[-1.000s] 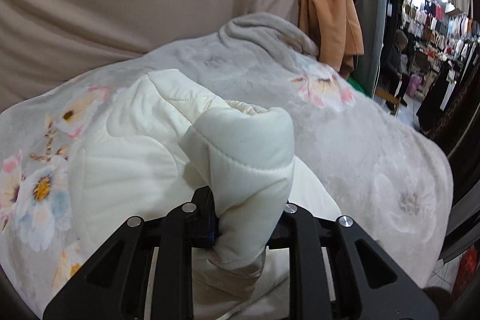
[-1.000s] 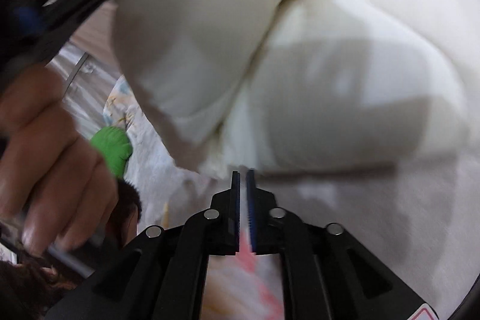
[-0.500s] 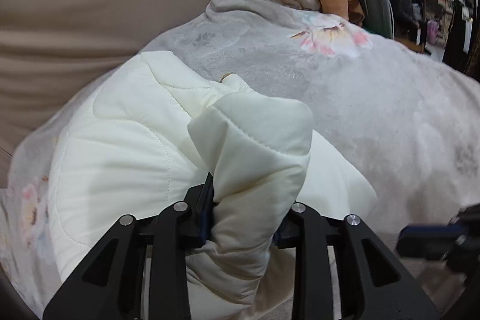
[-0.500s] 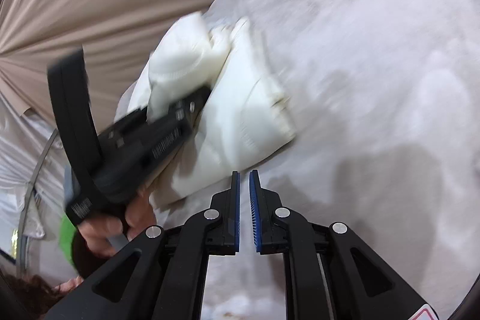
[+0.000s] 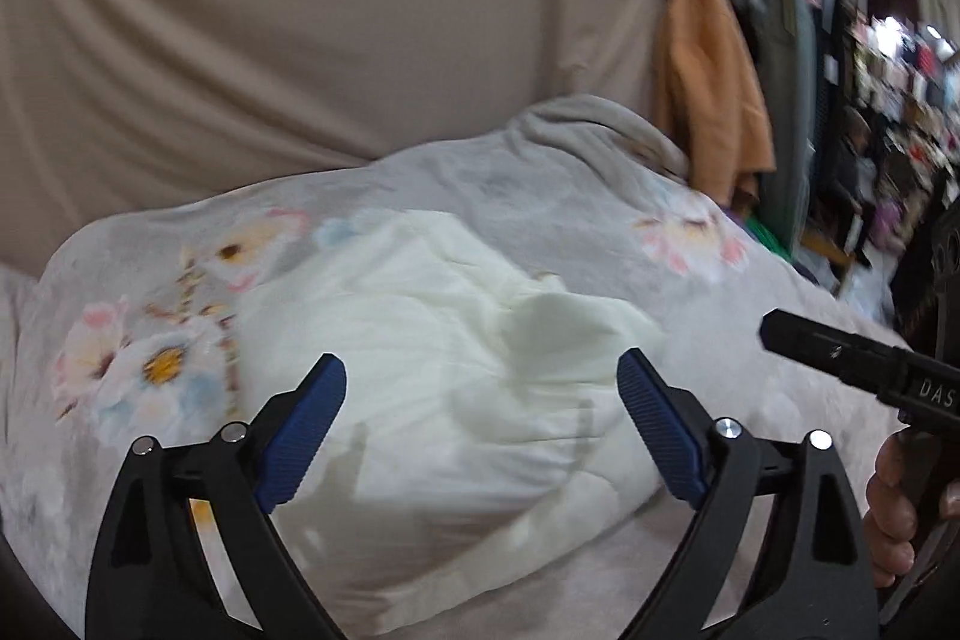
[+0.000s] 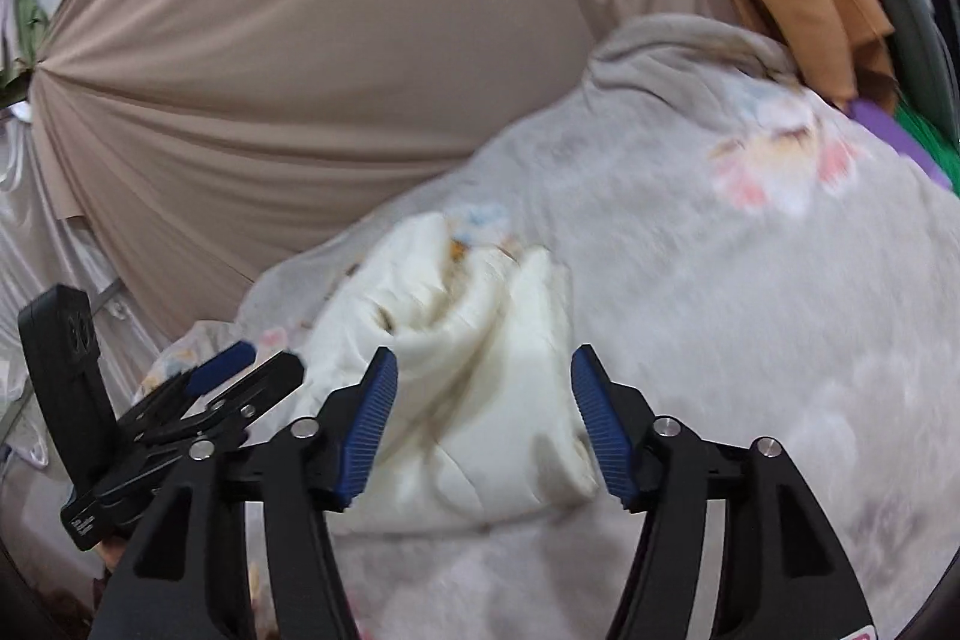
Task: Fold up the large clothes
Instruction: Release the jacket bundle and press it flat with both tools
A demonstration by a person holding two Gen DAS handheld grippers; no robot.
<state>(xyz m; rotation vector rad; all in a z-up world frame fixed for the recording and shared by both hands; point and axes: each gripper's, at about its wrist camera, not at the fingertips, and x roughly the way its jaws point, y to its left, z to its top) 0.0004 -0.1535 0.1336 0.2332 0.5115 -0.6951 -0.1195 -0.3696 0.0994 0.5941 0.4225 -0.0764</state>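
Observation:
A cream quilted jacket [image 5: 432, 388] lies folded in a bundle on a grey floral blanket [image 5: 540, 184]. It also shows in the right wrist view [image 6: 480, 388]. My left gripper [image 5: 480, 424] is open and empty, held just above the near side of the jacket. My right gripper [image 6: 483, 418] is open and empty, its jaws spread on either side of the bundle's end. The left gripper [image 6: 222, 388] appears at the left of the right wrist view. The right gripper's body [image 5: 858, 364] appears at the right of the left wrist view.
A beige cloth backdrop [image 5: 300, 27] hangs behind the blanket. An orange garment [image 5: 708, 81] and dark clothes hang at the back right. A shop aisle with racks [image 5: 888, 99] lies to the far right. The blanket [image 6: 780, 310] stretches right of the jacket.
My left gripper has let go of the jacket sleeve and opened wide. My right gripper has opened from shut. The jacket now lies flat on the blanket.

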